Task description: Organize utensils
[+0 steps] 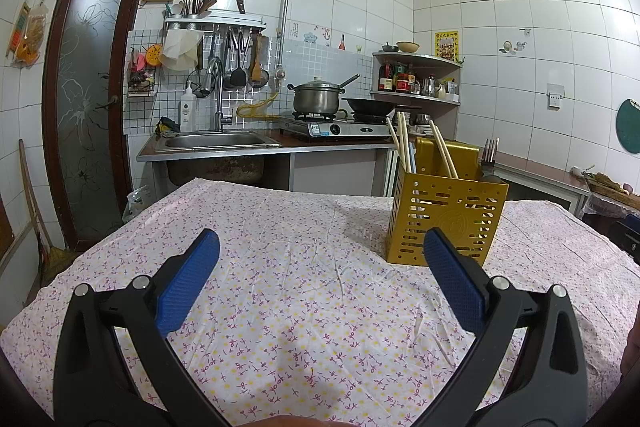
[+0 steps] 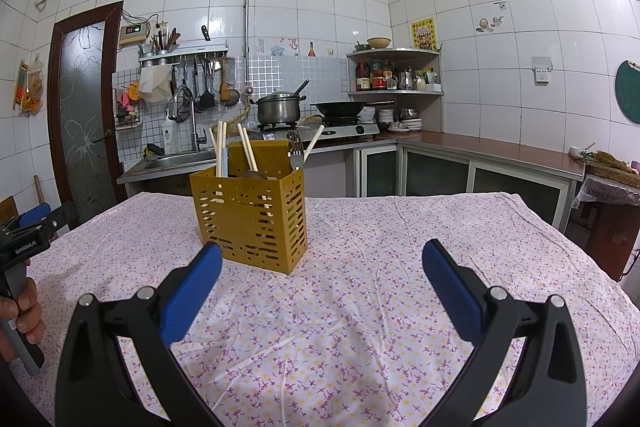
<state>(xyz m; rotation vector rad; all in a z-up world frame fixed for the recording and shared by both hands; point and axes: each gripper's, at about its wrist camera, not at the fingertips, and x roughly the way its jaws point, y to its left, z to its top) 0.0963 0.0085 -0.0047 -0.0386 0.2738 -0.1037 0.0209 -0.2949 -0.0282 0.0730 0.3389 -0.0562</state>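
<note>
Both the left gripper [image 1: 322,251] and right gripper [image 2: 322,261] are held spread, empty. Chopsticks [image 2: 220,147] and fork [image 2: 296,151] are already stowed in the yellow perforated metal holder [image 2: 250,223] on the floral-clothed table [image 2: 400,287] (apparently finished); only withdrawal seems required.

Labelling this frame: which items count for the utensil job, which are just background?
Job:
yellow utensil holder
chopsticks
fork
left tongs, open
right tongs, open

Background:
pot
wok
sink
floral tablecloth

Yellow slotted holder [image 2: 250,215] upright near far edge of cloth-covered surface [image 2: 380,267], holding pale chopsticks [image 2: 221,147], a fork [image 2: 296,151] and a white-handled utensil [image 2: 313,143].
</note>
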